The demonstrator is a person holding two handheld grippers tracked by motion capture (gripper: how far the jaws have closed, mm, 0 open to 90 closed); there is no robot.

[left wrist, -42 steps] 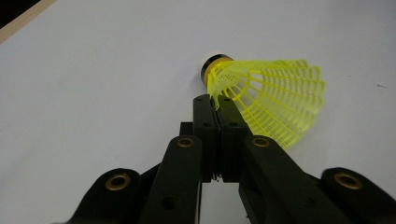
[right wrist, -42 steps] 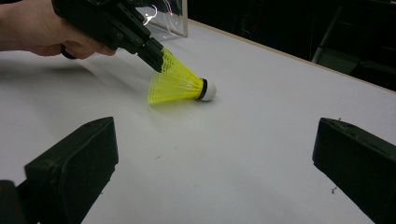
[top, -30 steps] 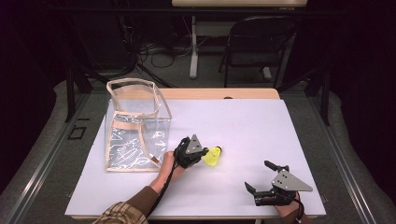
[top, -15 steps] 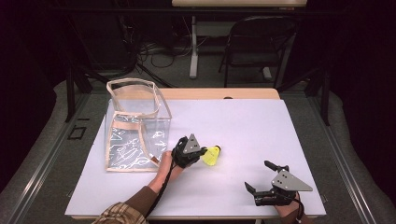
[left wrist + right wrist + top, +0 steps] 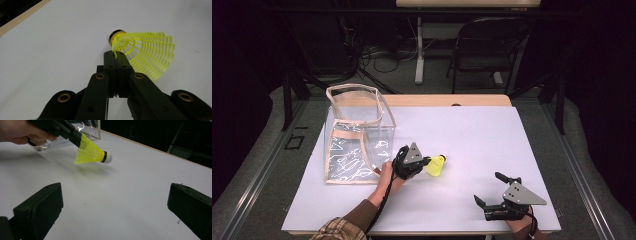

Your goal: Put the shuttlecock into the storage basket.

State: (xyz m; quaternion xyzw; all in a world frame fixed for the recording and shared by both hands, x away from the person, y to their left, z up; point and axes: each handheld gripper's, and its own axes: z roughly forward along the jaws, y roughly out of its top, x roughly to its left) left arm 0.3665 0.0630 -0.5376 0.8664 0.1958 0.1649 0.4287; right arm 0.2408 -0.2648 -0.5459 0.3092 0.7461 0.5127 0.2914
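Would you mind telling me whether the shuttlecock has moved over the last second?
No: the shuttlecock sits equally far right of the clear bag, pinched in the left gripper.

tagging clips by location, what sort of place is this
Probably a lab or workshop set up for recording: a white-topped table in a dark room, loose cables on the floor behind it, and a folding chair.

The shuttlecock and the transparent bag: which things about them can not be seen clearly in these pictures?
- Shuttlecock: the left gripper is shut on its skirt edge; in the left gripper view the jaws cover the pinched spot, and the skirt hides most of the cork.
- Transparent bag: in the high view its white markings are too small to read; in the right gripper view the top edge cuts it off.
- Right gripper: open, with nothing between its jaws.
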